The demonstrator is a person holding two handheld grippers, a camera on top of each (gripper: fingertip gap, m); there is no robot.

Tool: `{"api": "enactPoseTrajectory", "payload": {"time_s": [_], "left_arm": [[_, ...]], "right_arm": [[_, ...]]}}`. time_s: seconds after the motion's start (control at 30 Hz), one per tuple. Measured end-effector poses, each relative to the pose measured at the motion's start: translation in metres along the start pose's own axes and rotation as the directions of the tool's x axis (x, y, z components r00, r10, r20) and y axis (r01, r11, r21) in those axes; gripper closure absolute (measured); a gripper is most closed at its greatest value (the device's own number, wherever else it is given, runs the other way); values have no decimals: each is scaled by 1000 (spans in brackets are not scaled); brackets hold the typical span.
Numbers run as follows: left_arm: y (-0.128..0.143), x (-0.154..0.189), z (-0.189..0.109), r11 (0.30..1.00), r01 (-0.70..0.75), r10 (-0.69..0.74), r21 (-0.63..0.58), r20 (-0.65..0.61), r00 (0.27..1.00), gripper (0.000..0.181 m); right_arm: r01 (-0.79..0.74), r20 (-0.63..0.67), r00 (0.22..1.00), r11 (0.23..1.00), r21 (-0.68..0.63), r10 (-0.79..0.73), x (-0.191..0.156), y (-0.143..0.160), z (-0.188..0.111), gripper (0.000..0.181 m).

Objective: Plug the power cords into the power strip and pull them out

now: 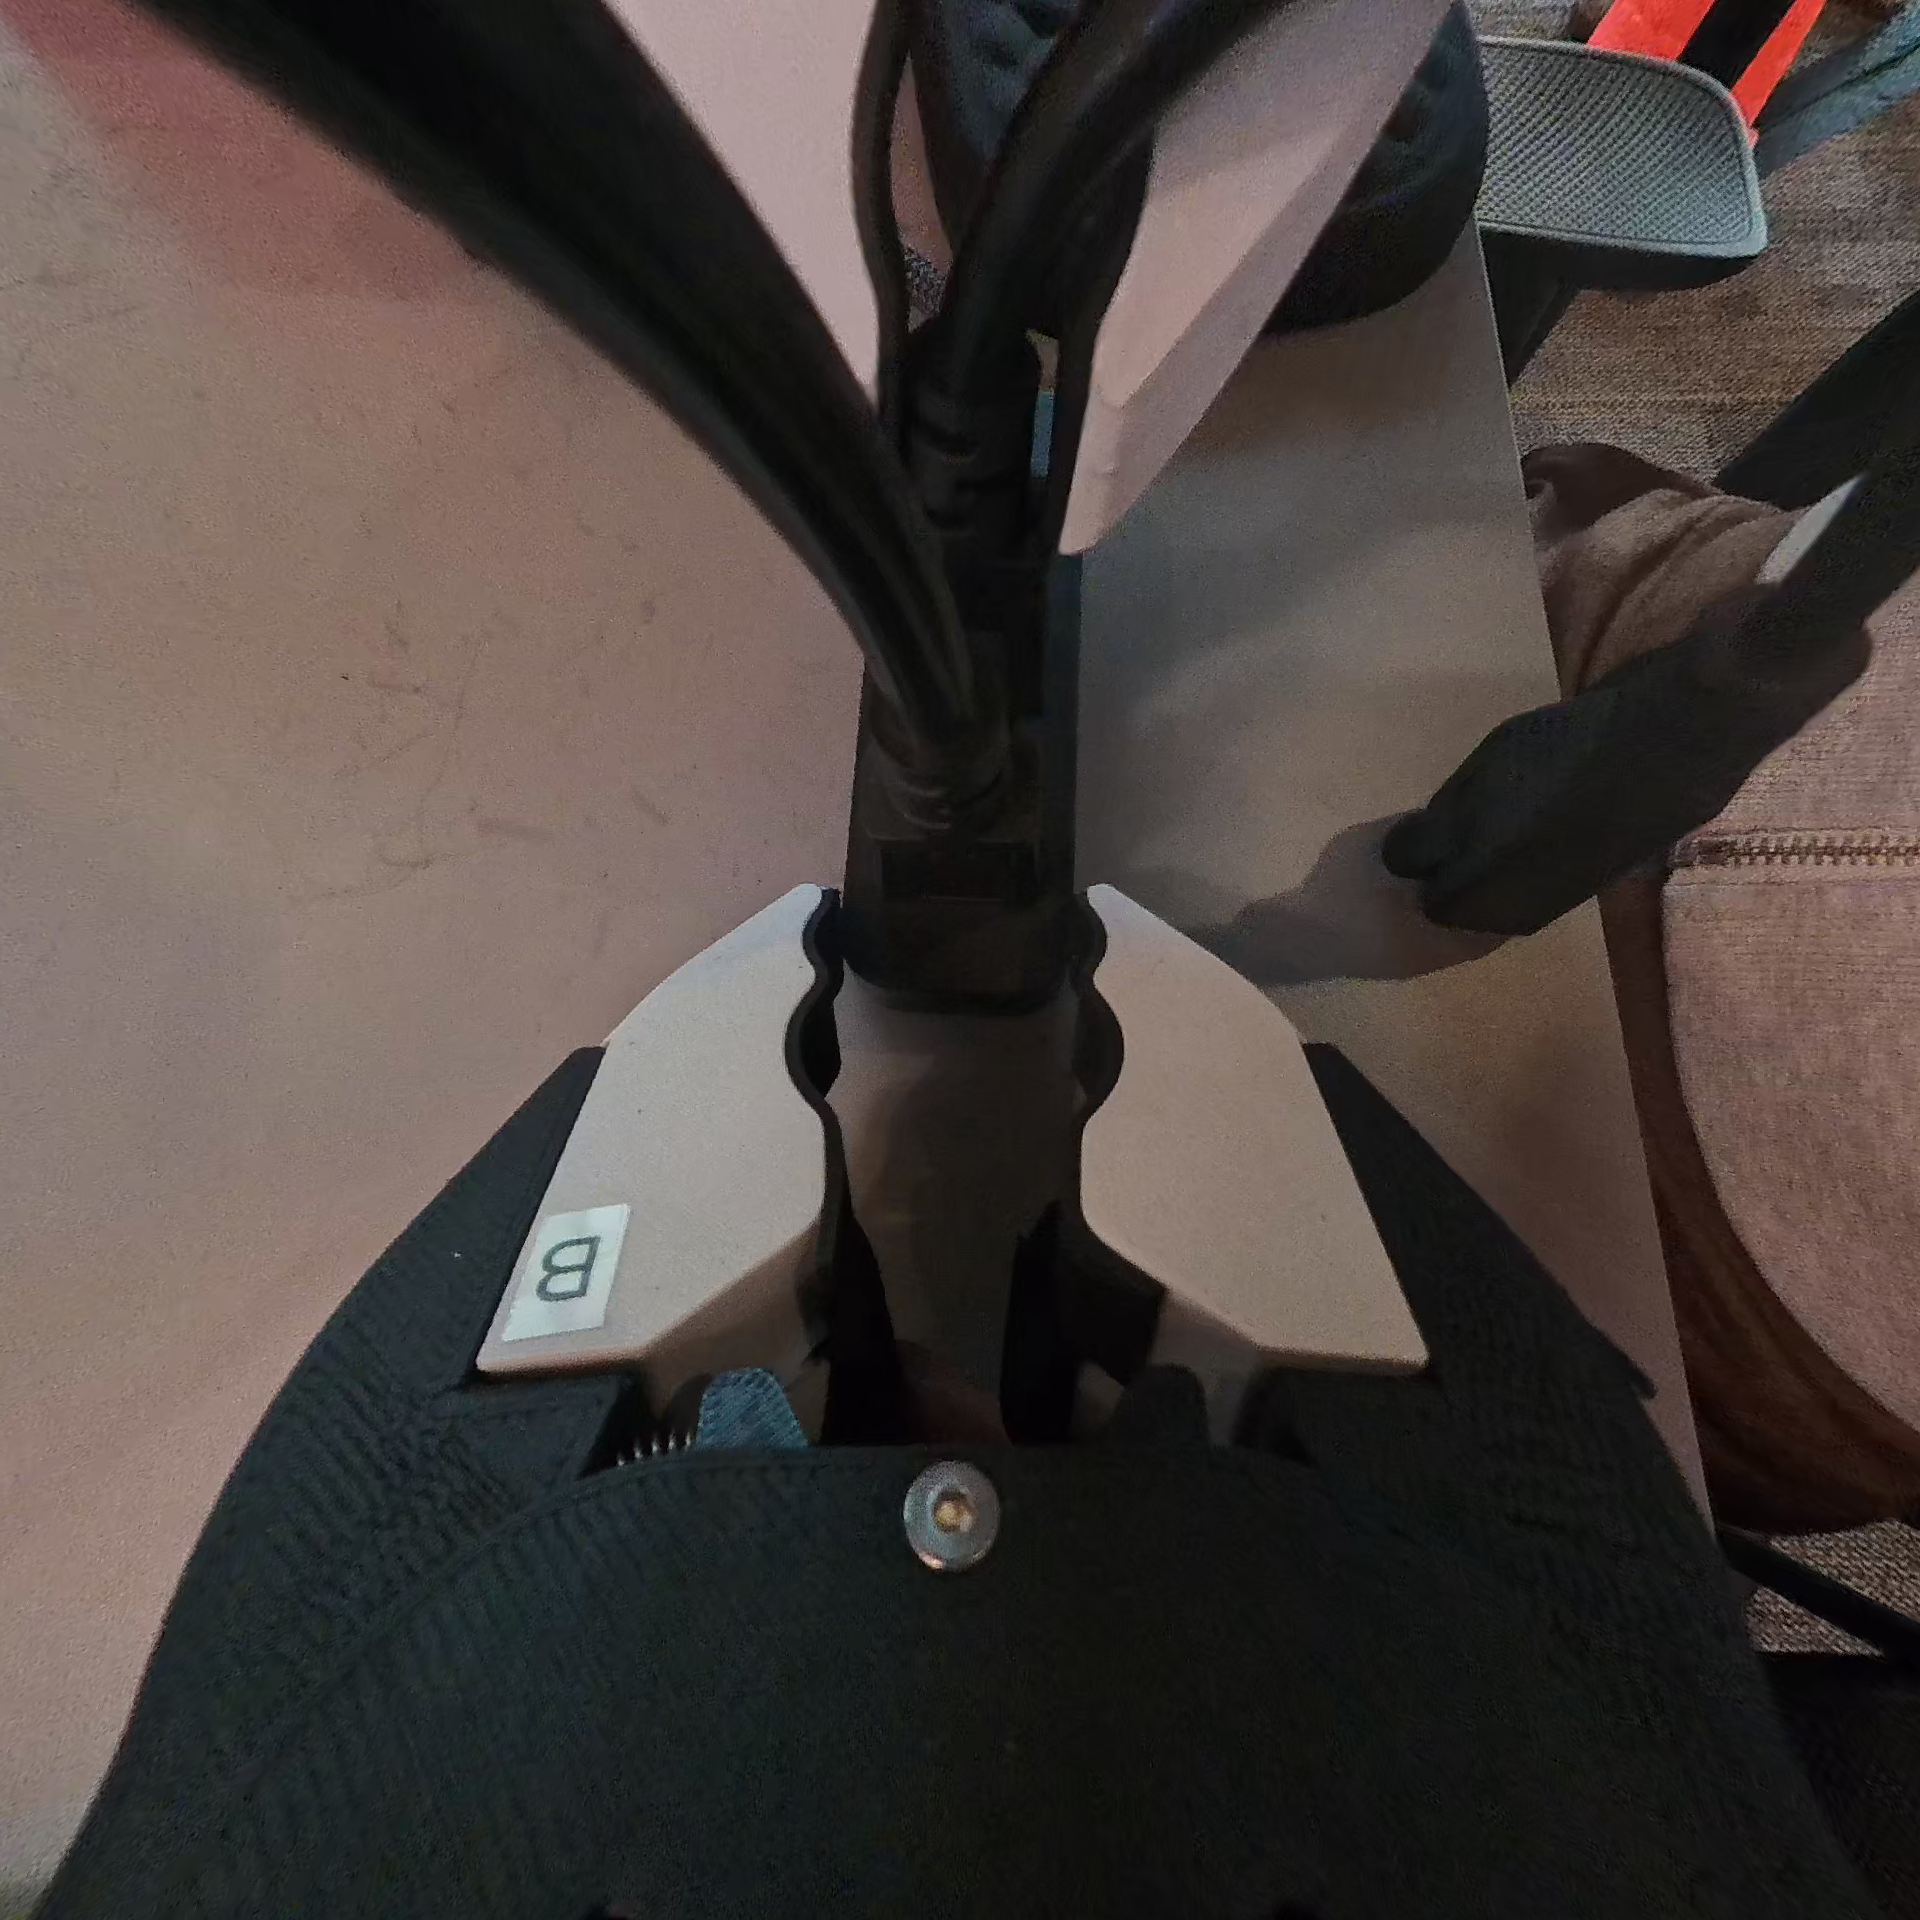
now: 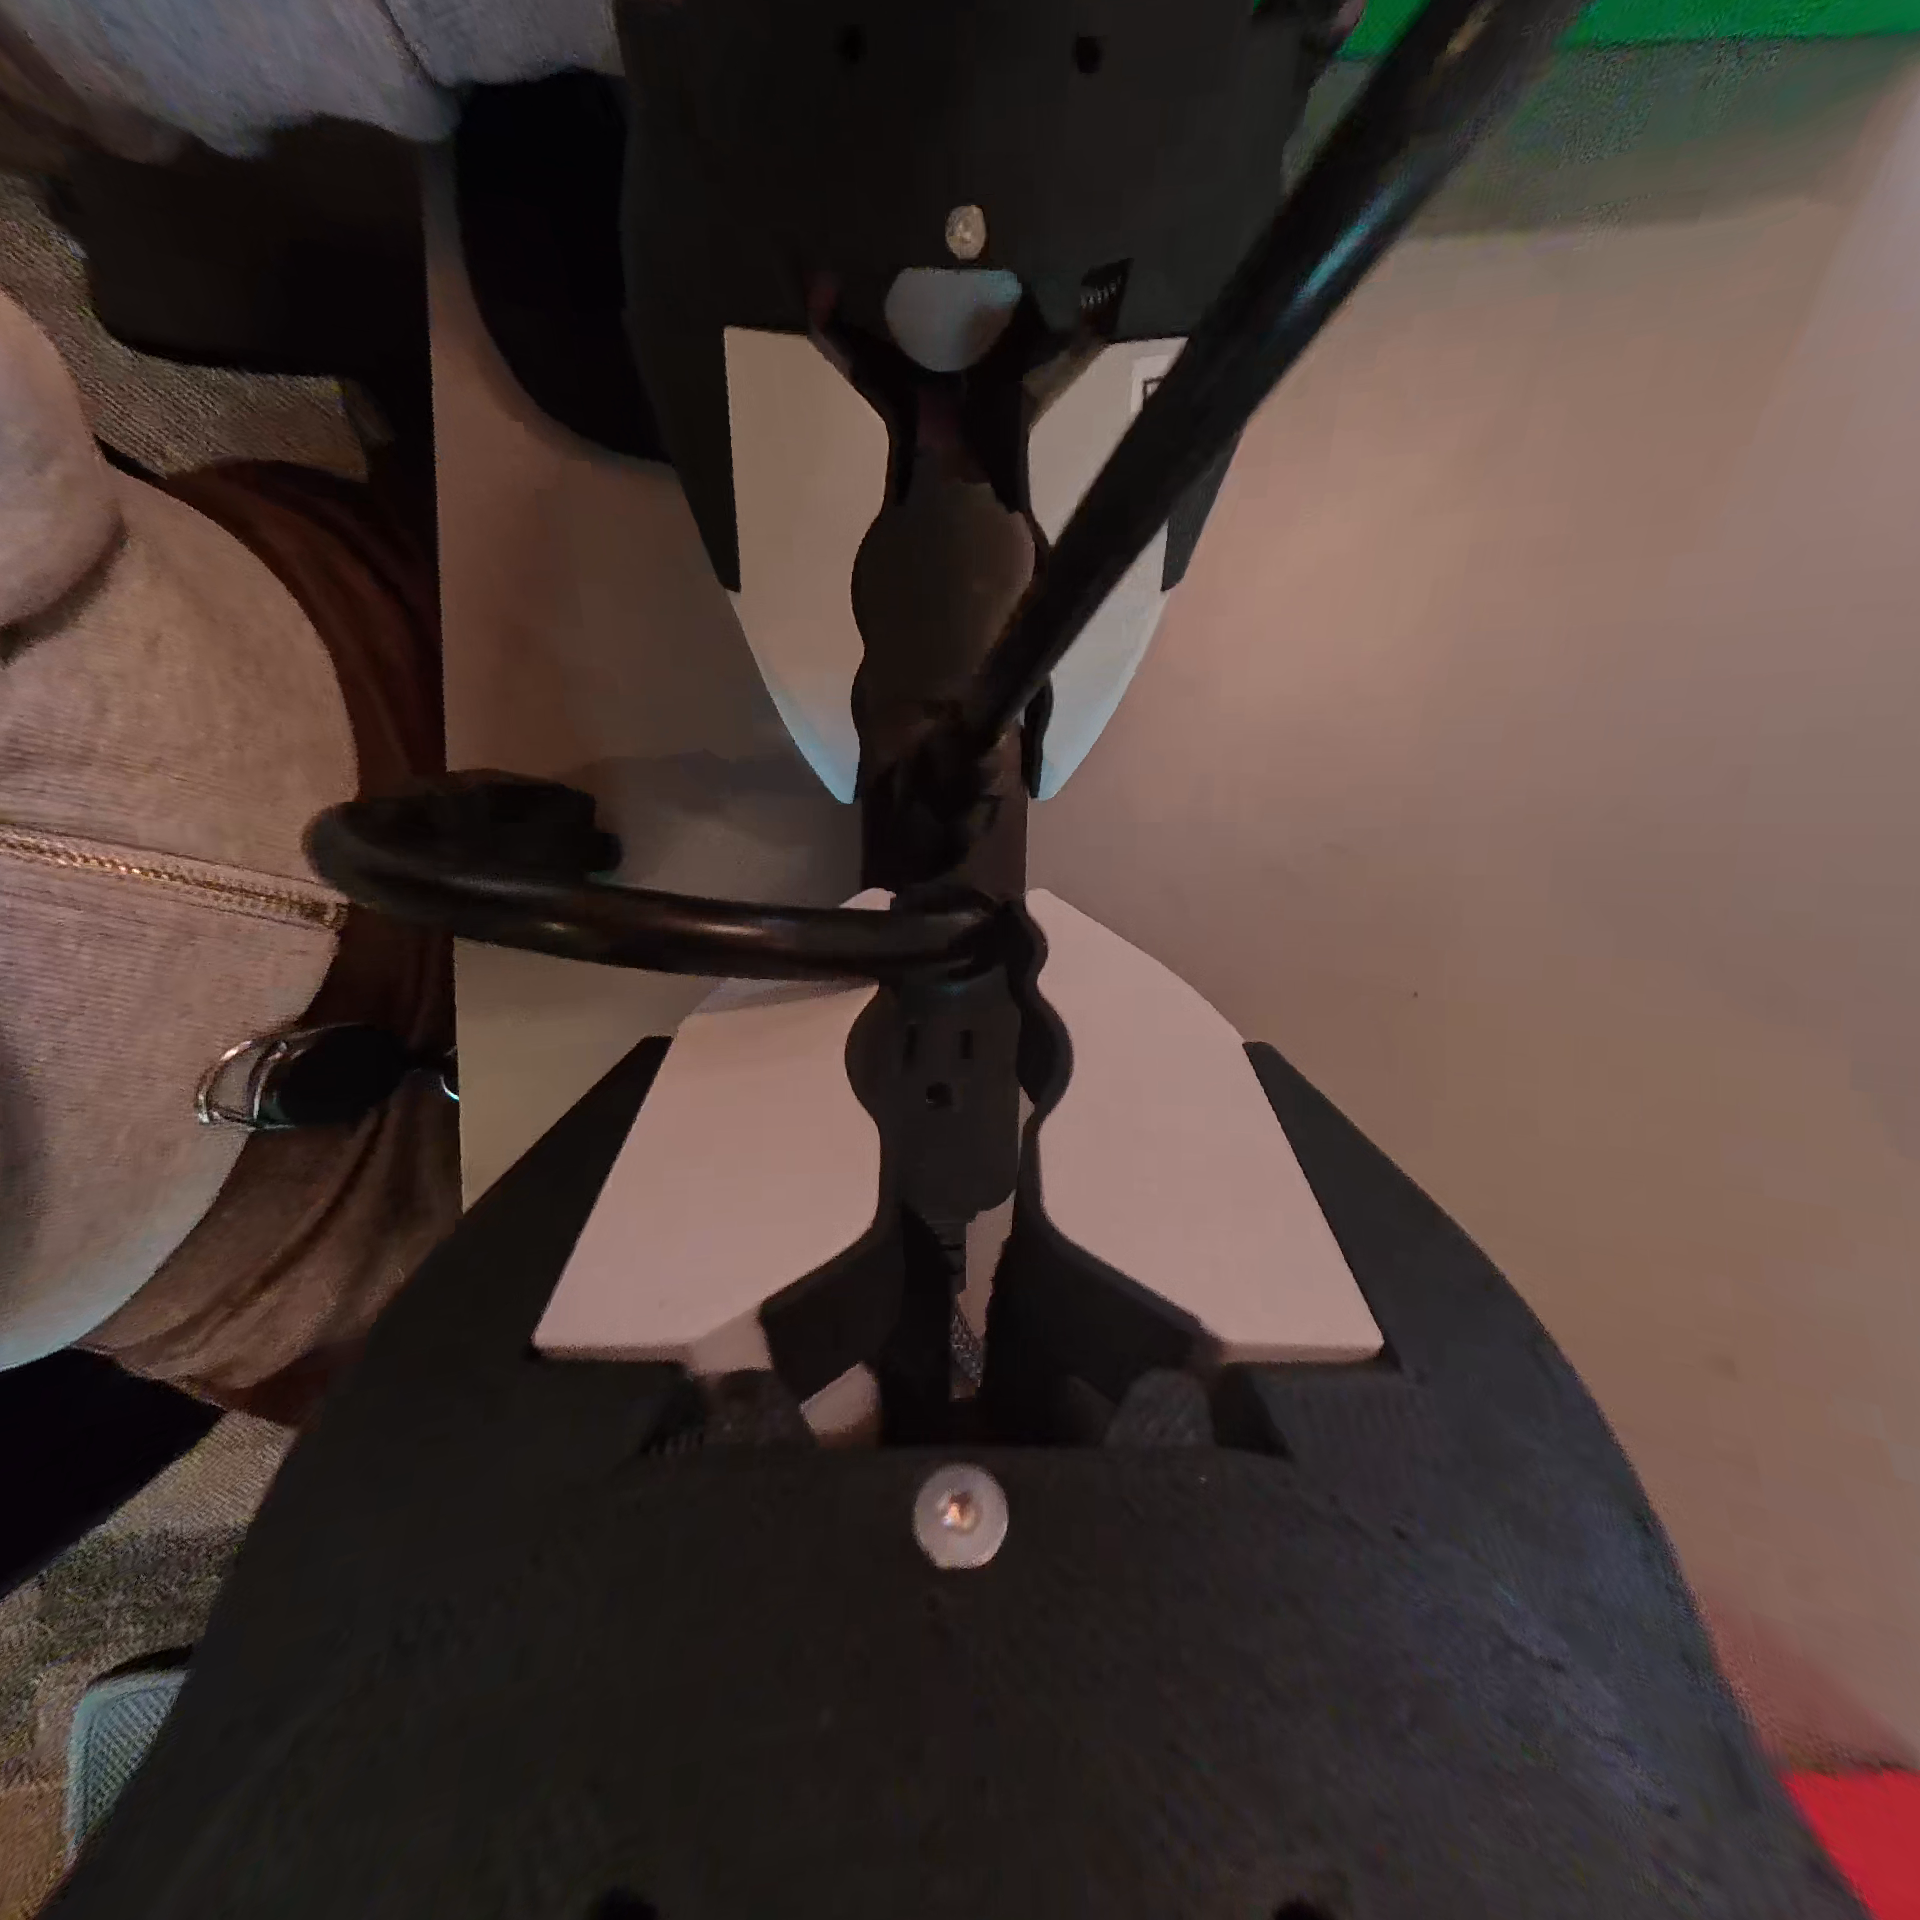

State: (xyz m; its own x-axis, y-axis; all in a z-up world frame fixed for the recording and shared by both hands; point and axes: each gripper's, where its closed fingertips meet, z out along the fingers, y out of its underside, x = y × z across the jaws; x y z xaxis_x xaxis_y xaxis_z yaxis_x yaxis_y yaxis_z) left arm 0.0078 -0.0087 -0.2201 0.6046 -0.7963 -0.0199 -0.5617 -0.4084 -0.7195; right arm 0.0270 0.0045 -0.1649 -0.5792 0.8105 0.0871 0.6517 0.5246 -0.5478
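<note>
Black strip (image 2: 940, 1091), above the pale worktop (image 1: 312, 623), is gripped at both ends; left gripper (image 1: 956, 935) and right gripper (image 2: 940, 1039) have jaws clenched on it; cords (image 2: 1195, 436) seemingly plugged in; uneven pulling could twist it loose.

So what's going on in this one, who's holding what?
A person is working with two handheld grippers over a pale table, and both are closed on one black power strip. The right gripper clamps the end with an empty socket facing up, while the left gripper faces it and clamps the other end. Black cords run from the strip past the left gripper. One cord loops toward the table edge. Whether a plug is fully seated cannot be told.
</note>
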Motion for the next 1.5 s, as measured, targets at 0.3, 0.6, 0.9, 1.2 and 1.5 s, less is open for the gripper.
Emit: {"api": "enactPoseTrajectory", "payload": {"time_s": [0.3, 0.6, 0.9, 1.2, 1.5], "left_arm": [[0, 0, 0, 1000, 3, -3, -2, -5, 1000, 139], [1, 0, -1, 1000, 7, -7, 2, -7, 1000, 140], [0, 1, 0, 1000, 0, 0, 2, -8, 1000, 139], [0, 1, 0, 1000, 3, -3, 0, -11, 1000, 139], [0, 1, 0, 1000, 5, -5, 0, -13, 1000, 139]], "right_arm": [[17, -25, 1000, 1000, 25, -17, -1, -4, 3, 161], [26, -39, 999, 999, 37, -24, -2, -5, 4, 161], [20, -36, 999, 999, 49, -18, -3, -1, 1, 160], [-10, -29, 1000, 999, 51, 12, -2, -2, 2, 160], [5, -45, 999, 999, 32, -4, -2, -4, 4, 160]]}}
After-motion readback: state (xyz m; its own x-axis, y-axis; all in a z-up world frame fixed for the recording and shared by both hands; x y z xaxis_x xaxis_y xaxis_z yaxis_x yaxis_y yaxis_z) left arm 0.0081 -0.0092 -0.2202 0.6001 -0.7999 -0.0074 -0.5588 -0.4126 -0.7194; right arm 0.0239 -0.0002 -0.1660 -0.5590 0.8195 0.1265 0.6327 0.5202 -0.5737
